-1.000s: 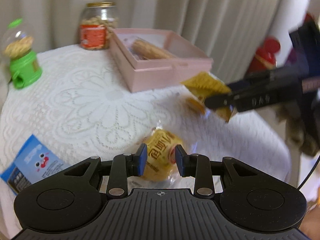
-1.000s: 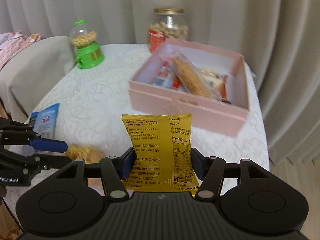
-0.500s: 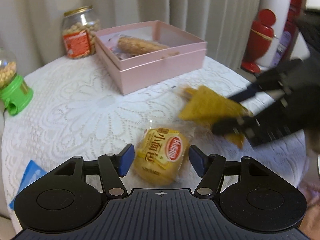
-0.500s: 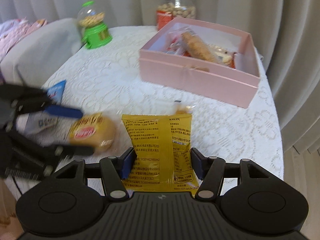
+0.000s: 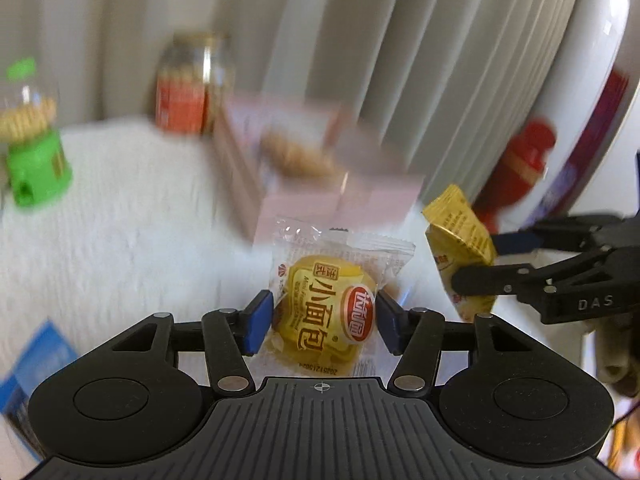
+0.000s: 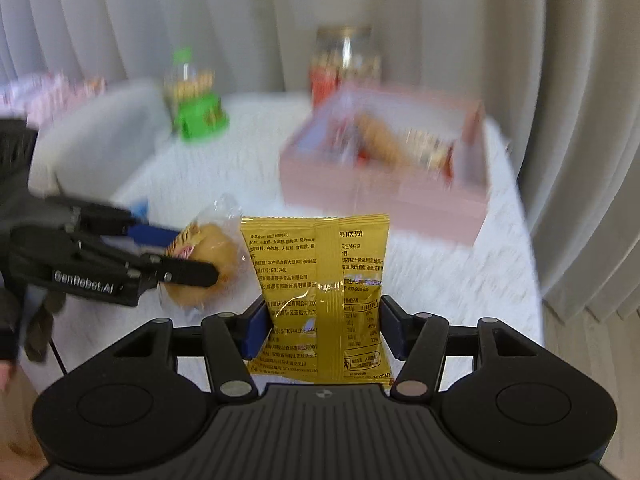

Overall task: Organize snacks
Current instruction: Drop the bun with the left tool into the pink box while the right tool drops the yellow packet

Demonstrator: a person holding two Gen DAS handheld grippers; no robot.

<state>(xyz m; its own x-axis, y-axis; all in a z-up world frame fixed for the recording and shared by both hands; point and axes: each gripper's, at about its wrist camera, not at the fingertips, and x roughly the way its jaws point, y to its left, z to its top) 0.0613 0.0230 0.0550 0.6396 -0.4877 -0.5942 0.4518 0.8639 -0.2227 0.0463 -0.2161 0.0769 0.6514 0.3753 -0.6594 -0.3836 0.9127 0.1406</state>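
Observation:
My left gripper [image 5: 323, 322] is shut on a small yellow wrapped bread bun [image 5: 330, 312] and holds it above the white lace table. It also shows in the right wrist view [image 6: 208, 264], held by the left gripper [image 6: 188, 254]. My right gripper [image 6: 323, 330] is shut on a flat yellow snack packet [image 6: 320, 292], held upright; it shows at the right of the left wrist view [image 5: 460, 240]. The open pink box [image 6: 384, 184] with several snacks inside stands beyond both, blurred.
A green candy dispenser [image 5: 34, 160] and a glass peanut jar [image 5: 188, 88] stand at the back of the table [image 5: 120, 220]. A blue packet [image 5: 36, 364] lies at the near left edge. A red bottle [image 5: 520, 168] and curtains are behind.
My left gripper was open around the bun on the table; it has closed on it and lifted it. Both views have swung and are blurred. The right gripper still holds its packet.

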